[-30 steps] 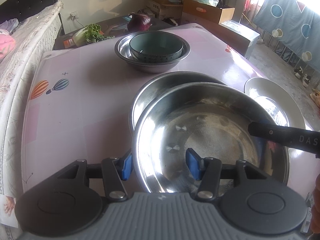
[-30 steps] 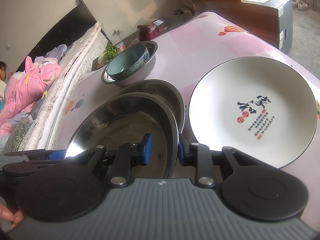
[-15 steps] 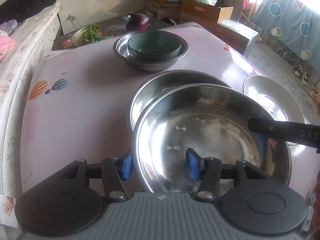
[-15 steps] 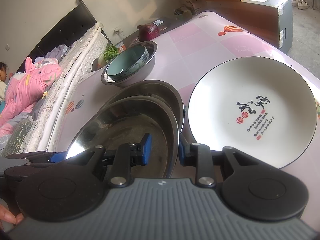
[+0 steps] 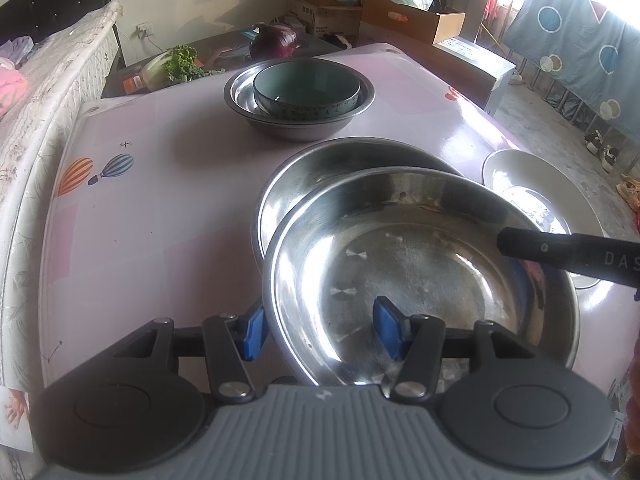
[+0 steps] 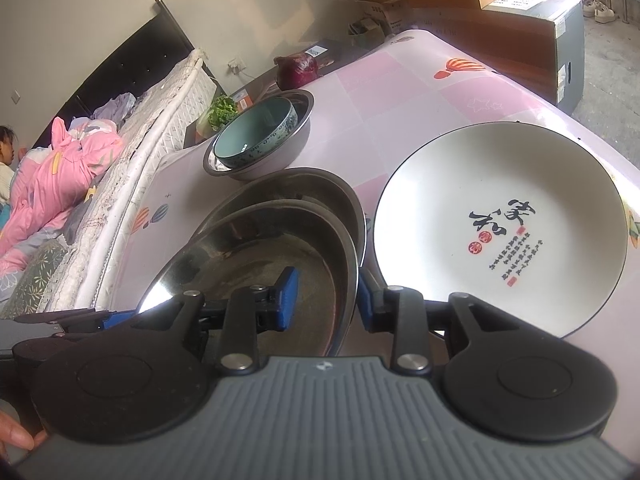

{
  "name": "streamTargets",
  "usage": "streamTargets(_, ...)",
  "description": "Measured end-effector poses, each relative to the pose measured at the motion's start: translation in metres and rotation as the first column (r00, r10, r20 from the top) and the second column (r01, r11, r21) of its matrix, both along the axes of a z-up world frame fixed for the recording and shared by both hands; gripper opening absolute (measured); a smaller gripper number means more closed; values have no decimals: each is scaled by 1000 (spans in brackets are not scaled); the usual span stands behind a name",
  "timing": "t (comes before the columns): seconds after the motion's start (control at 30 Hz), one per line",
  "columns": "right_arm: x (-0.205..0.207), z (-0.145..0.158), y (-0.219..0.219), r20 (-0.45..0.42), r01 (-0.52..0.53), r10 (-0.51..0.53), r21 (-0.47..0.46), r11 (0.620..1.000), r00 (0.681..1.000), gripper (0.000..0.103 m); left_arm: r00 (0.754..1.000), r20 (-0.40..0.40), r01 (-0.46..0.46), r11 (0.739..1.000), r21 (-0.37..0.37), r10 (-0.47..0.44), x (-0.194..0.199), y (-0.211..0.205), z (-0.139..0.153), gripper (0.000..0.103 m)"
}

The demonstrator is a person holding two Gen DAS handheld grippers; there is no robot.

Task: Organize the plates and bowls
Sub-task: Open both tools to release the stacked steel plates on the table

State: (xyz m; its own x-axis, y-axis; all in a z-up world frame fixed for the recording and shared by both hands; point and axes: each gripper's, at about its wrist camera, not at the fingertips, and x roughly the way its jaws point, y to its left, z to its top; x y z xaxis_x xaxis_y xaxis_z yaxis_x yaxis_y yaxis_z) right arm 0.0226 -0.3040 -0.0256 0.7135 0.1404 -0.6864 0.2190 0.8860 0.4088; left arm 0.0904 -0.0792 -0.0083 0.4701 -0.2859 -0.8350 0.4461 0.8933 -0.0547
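A shallow steel plate (image 5: 424,276) is held over a second steel plate (image 5: 320,176) on the pink table. My left gripper (image 5: 320,332) straddles its near-left rim, fingers wide apart, not clamped. My right gripper (image 6: 326,296) is shut on the same plate's (image 6: 256,248) right rim; the lower plate (image 6: 304,184) sits behind. A white plate with black lettering (image 6: 500,224) lies to the right; it also shows in the left wrist view (image 5: 536,196). A teal bowl (image 5: 306,90) sits inside a steel bowl (image 5: 300,120) farther back.
A red cabbage (image 5: 274,42) and leafy greens (image 5: 180,66) lie on a low table beyond the far edge. A bed (image 6: 100,168) runs along the left side. Cardboard boxes (image 6: 520,20) stand at the back right.
The held steel plate has shifted slightly forward over the lower steel plate. Both grippers keep the same stance on it.
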Motion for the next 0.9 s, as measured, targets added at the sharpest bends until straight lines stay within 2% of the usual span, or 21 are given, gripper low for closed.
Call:
streamTargets(0.53,-4,1,-3,0,16,-16,3,1000,1000,34,1000,16,-8,1000,-20,8,-4,3,4,59)
streamTargets(0.73,-9,1,-5,8,26,-26,16,1000,1000,44,998,57,-9,999,-50,11,-12,6,10,61)
streamTargets(0.9,-21,3,-10,38,49,-50,33,998,998,53,993,121,4,996,-87,7,-27,4,20,61)
